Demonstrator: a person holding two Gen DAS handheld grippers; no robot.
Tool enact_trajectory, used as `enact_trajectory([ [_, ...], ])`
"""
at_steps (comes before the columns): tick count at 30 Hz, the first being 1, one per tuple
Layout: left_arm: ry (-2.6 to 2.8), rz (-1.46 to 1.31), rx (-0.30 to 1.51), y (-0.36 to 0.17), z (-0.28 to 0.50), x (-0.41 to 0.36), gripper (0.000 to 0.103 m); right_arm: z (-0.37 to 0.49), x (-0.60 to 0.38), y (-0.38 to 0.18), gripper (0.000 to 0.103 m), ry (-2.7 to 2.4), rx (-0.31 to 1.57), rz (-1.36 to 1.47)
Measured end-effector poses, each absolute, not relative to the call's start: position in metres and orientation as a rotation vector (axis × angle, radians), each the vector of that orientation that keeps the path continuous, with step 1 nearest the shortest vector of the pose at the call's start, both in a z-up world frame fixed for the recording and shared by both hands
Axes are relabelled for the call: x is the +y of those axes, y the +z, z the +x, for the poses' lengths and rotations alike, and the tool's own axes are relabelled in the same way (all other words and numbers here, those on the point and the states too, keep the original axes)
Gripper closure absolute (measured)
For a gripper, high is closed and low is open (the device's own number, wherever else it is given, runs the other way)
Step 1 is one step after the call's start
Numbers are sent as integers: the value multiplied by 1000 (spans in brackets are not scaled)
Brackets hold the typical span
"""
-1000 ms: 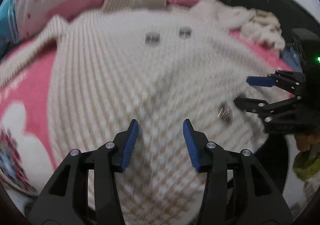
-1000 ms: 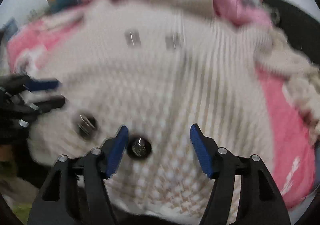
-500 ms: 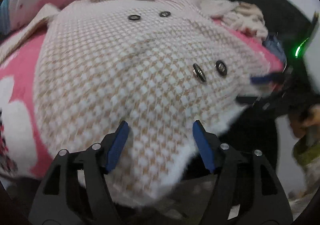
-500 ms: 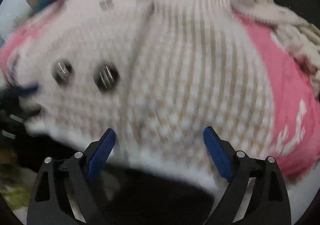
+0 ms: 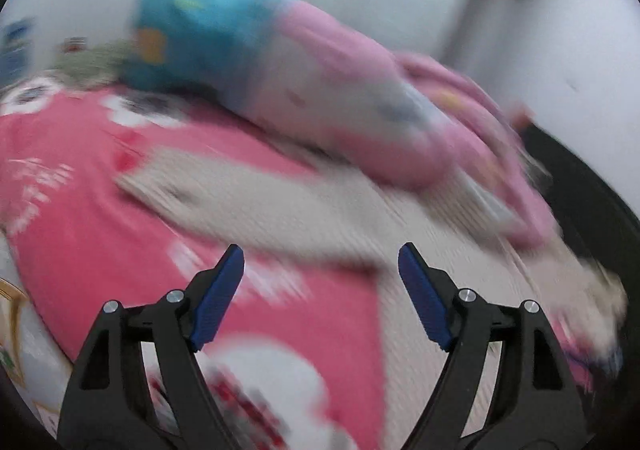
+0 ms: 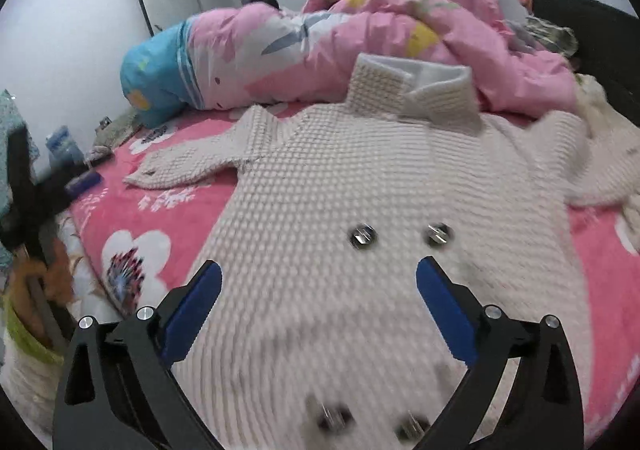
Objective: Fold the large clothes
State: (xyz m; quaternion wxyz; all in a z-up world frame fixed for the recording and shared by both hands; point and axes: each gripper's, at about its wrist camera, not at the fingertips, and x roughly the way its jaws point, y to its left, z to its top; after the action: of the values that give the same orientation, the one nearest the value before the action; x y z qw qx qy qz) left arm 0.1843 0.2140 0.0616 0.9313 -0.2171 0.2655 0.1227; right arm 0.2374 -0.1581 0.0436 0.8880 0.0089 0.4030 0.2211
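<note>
Your right gripper (image 6: 318, 304) hangs over the near end of the cream knit coat (image 6: 360, 186), and its jaws are opening wide with nothing pinched between them. The coat lies flat on the pink bedsheet (image 6: 160, 218), spread out in front of your right tongs and reaching away to the far side. Its collar (image 6: 412, 90) is at the far end, touching the pink quilt (image 6: 360, 30). 2 shiny buttons (image 6: 362, 236) sit just past the tips of the right tongs, and 2 more blurry ones are near the bottom, between the 2 arms of the tongs. 1 sleeve (image 6: 188, 166) sticks out to the left on the sheet. Your left gripper (image 5: 320, 290) is over the pink sheet, and its jaws are opening too, with nothing between them. That view is very blurry. There, the sleeve stretches across just beyond the left tongs, and the body of the coat lies off to the right, under the right blue pad (image 5: 424, 306). A blue and pink pillow (image 5: 224, 50) lies at the far side.
</note>
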Motion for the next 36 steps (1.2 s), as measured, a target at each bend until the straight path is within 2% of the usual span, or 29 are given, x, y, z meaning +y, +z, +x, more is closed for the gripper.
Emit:
enact_trajectory([
  [6,444,-655,742,2,261,325,27,297,-125,-1,8,445,931,27],
  [12,615,-716,769,-43,290,371,28,318,-115,-31,8,440,1001,-35],
  [13,640,-724,769,-50,293,375,32,317,-114,-32,8,441,998,-54],
  [14,666,-727,770,-55,293,378,45,316,-113,-31,8,437,994,-74],
  [15,694,-721,767,-58,293,379,54,314,-113,-30,8,433,988,-87],
  [16,710,-707,745,-57,292,376,58,312,-112,-29,8,432,982,-92],
  [18,745,-640,711,-50,291,370,86,306,-114,-25,12,424,966,-96],
  [21,729,-497,623,-16,290,342,88,297,-121,-19,17,423,961,-65],
  [24,660,-367,521,30,292,298,88,284,-132,-6,19,426,944,-10],
  [28,418,-193,360,108,290,191,89,261,-150,13,19,406,914,34],
  [30,262,-169,343,130,291,142,89,246,-160,24,19,384,893,47],
  [34,12,-158,419,130,299,57,87,217,-188,40,19,317,857,55],
  [35,-48,-165,475,116,303,36,82,211,-195,40,19,298,855,55],
  [36,-97,-173,526,102,306,23,71,205,-202,40,19,284,855,59],
])
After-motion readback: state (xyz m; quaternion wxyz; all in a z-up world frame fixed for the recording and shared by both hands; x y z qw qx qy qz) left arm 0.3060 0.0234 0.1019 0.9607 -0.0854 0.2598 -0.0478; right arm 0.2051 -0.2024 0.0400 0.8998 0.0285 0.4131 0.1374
